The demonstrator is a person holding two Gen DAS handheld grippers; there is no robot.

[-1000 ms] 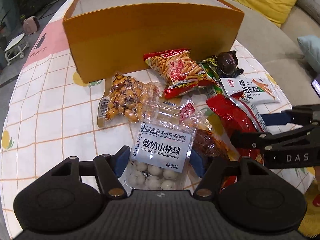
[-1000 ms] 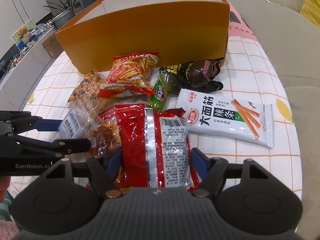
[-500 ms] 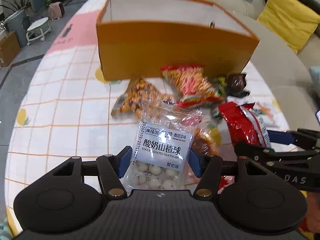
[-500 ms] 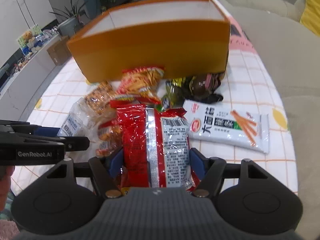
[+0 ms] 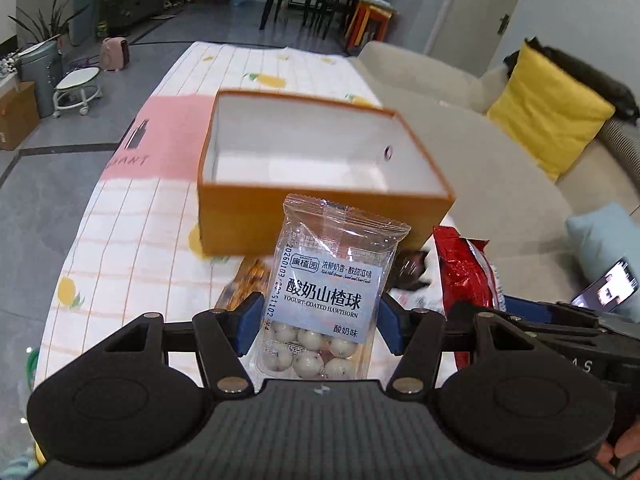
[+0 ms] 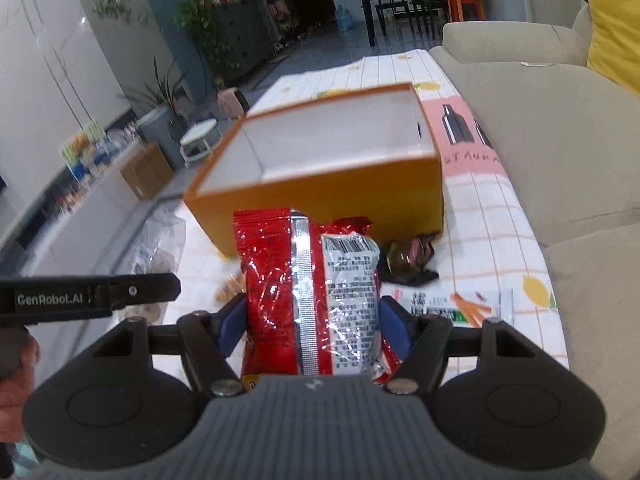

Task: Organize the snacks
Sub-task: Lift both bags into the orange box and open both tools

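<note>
Both grippers, left (image 5: 318, 318) clamping hawthorn packet (image 5: 328, 300), right (image 6: 312, 322) clamping red bag (image 6: 308, 292), have risen (orange box (image 5: 320, 216) ahead).

Clear glossy plastic hawthorn pack (image 5: 326, 292), crinkled shiny red foil bag (image 6: 310, 292), matt orange cardboard box (image 5: 320, 184)

My table (image 5: 120, 216) wears a white cloth with an orange grid, lemon prints and a pink panel; on it stands my orange box (image 5: 320, 216), open-topped, white inside, nothing visible in it; just before its near wall lies a dark brown wrapped sweet (image 6: 408, 258); nearer me lies a white packet printed with orange sticks (image 6: 472, 302), flat on the cloth; to the left a packet of brownish nuts (image 5: 250, 284) peeks out, mostly hidden.
</note>
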